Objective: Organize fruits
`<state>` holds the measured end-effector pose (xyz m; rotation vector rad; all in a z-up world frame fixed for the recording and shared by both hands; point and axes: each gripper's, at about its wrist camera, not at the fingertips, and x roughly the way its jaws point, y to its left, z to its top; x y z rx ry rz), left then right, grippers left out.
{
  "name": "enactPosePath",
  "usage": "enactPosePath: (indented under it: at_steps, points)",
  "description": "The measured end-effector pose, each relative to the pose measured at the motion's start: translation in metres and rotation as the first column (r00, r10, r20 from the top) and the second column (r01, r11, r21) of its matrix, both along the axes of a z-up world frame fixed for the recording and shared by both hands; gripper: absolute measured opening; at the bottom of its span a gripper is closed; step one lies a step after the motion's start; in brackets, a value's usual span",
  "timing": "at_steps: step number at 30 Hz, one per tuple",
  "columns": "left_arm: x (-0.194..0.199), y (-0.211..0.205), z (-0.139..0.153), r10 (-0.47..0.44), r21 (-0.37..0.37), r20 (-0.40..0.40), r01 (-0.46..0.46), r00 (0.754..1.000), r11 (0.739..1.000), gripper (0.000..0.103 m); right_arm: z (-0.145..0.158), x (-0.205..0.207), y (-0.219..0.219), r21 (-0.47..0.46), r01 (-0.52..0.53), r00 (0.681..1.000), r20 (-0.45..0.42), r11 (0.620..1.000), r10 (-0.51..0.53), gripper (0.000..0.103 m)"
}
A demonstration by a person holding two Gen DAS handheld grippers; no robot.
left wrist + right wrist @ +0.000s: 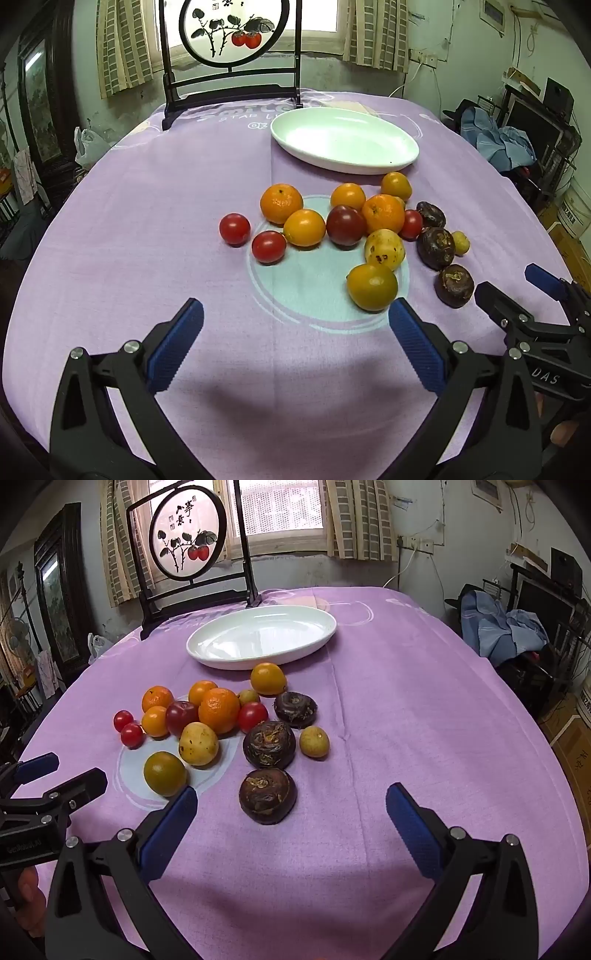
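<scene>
A loose pile of fruit lies on the purple tablecloth: oranges (281,203) (218,710), small red tomatoes (235,229) (132,734), a dark red plum (345,225) (181,718), a speckled yellow fruit (384,249) (198,743), a greenish-yellow fruit (372,287) (164,773) and dark brown water chestnuts (454,285) (267,795). Behind the pile stands an empty white oval plate (391,155) (221,657). My left gripper (295,321) is open near the front of the pile, nothing between its fingers. My right gripper (291,805) is open too, the nearest water chestnut just ahead of its jaws. The right gripper (513,284) shows at the right edge of the left wrist view, and the left gripper (62,771) at the left edge of the right wrist view.
A dark wooden stand with a round painted screen (234,33) (186,542) stands at the table's far edge behind the plate. Furniture and blue cloth (506,627) crowd the room's right side. Bare purple tablecloth (129,221) (424,720) lies left and right of the pile.
</scene>
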<state>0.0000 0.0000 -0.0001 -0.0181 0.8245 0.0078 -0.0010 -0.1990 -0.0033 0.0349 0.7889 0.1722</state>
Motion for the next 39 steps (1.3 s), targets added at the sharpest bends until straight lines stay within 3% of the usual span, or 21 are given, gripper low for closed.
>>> enactPosePath:
  at_steps: [28,39]
  points:
    - [0.002,-0.004,-0.008,-0.002,-0.002,-0.016,0.002,1.0,1.0,0.101,-0.008,0.0,-0.001,0.004,0.001,1.0,-0.01,1.0,-0.001,0.102]
    - [0.003,-0.001,-0.011,-0.006,0.008,-0.032,0.007,0.999,1.0,0.101,-0.014,0.002,-0.004,-0.025,-0.038,0.998,-0.052,0.999,0.037,0.102]
